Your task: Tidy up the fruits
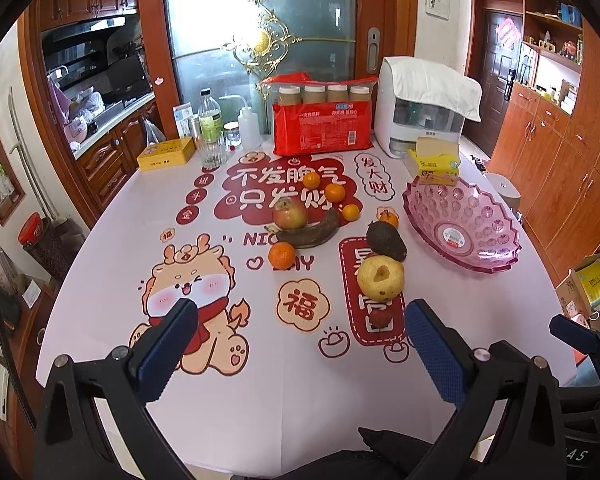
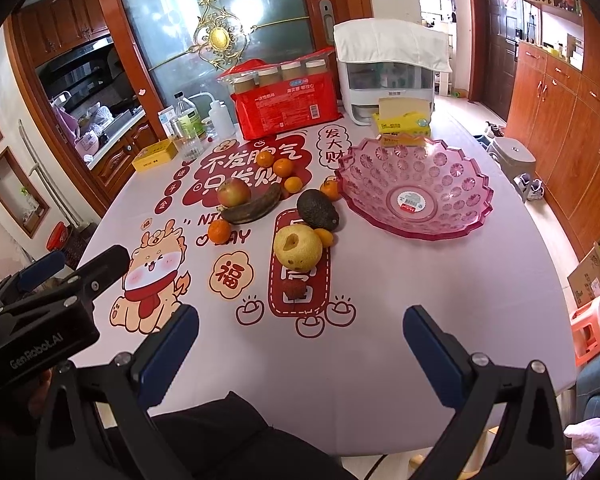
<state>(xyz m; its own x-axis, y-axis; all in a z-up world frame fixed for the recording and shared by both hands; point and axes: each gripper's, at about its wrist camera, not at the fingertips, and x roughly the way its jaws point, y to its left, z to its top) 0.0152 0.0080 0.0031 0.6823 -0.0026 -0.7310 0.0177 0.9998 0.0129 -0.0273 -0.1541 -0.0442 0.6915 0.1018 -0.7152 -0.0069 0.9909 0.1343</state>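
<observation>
Fruit lies loose mid-table: a yellow pear point(image 1: 381, 278) point(image 2: 298, 247), a dark avocado point(image 1: 386, 241) point(image 2: 318, 209), a brown banana point(image 1: 310, 231) point(image 2: 254, 206), an apple point(image 1: 290, 213) point(image 2: 233, 192), several small oranges point(image 1: 282, 257) point(image 2: 219, 231) and a small red lychee point(image 1: 380, 317) point(image 2: 293, 290). An empty pink plastic bowl point(image 1: 496, 254) point(image 2: 472, 220) stands to their right. My left gripper point(image 1: 300, 328) is open and empty near the front edge. My right gripper point(image 2: 300, 336) is open and empty too; it shows in the left wrist view point(image 1: 572, 334), and the left one shows in the right wrist view point(image 2: 80, 268).
At the back stand a red package with jars point(image 1: 320, 124), bottles point(image 1: 211, 128), a yellow tin point(image 1: 165, 154), a tissue pack point(image 1: 434, 164) and a white appliance under a cloth point(image 1: 424, 108). The printed tablecloth point(image 1: 220, 240) covers the table. Wooden cabinets point(image 2: 572, 132) line the right wall.
</observation>
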